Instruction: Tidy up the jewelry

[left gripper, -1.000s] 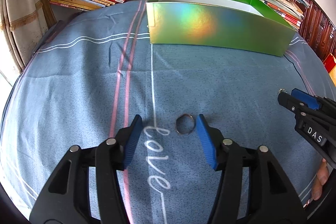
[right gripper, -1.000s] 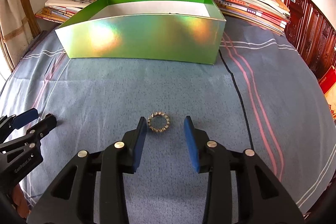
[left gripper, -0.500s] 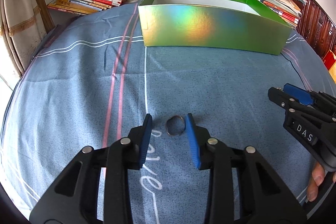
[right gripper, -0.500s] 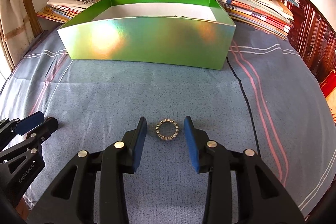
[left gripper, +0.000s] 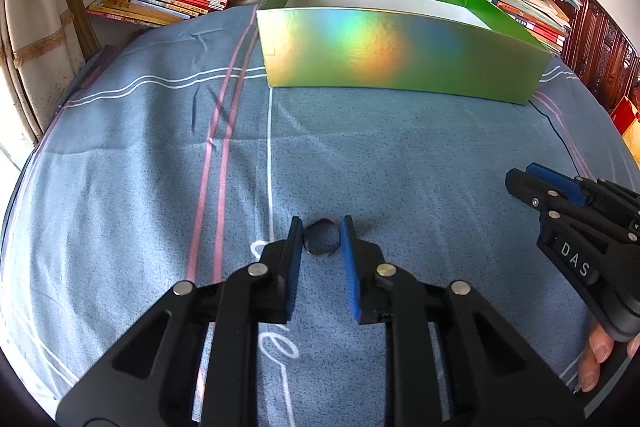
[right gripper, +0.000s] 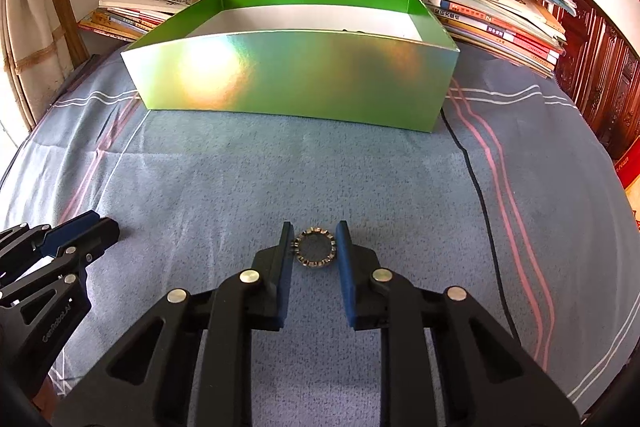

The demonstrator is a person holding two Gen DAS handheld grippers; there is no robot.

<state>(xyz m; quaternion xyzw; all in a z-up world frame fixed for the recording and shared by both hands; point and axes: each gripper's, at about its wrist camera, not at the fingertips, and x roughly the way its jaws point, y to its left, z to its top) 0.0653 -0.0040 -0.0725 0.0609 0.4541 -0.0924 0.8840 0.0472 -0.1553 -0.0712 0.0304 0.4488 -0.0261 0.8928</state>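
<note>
since 1 s ago both sets of jaws have narrowed a lot. the left hand-held gripper (left gripper: 322, 237) was wide around the thin ring (left gripper: 321, 242); now its pads sit right at the ring's two sides, touching or nearly so, can't tell if pinched. the right hand-held gripper (right gripper: 315, 245) has likewise come in on the beaded ring (right gripper: 314, 247), pads at its 9 and 3 o'clock, looks in contact. both rings lie on the blue cloth (left gripper: 400, 155), not lifted.

meaning for the task, as i read it: both grasps are about done, next is lift and carry to the green box (left gripper: 400, 63) at 12 o'clock. risk: thin rings on soft cloth may slip or tip as the jaws finish.

views differ: left cam shows the thin ring dark, mostly shaded betw the pads, and the right tool at 3 o'clock w/ a bit of the person's fingers (left gripper: 596, 351) under it. right cam shows the beaded ring clearly, the left tool at 9 o'clock, and more of the box interior, w/ a small dark item near its front wall, too small to id.
</note>
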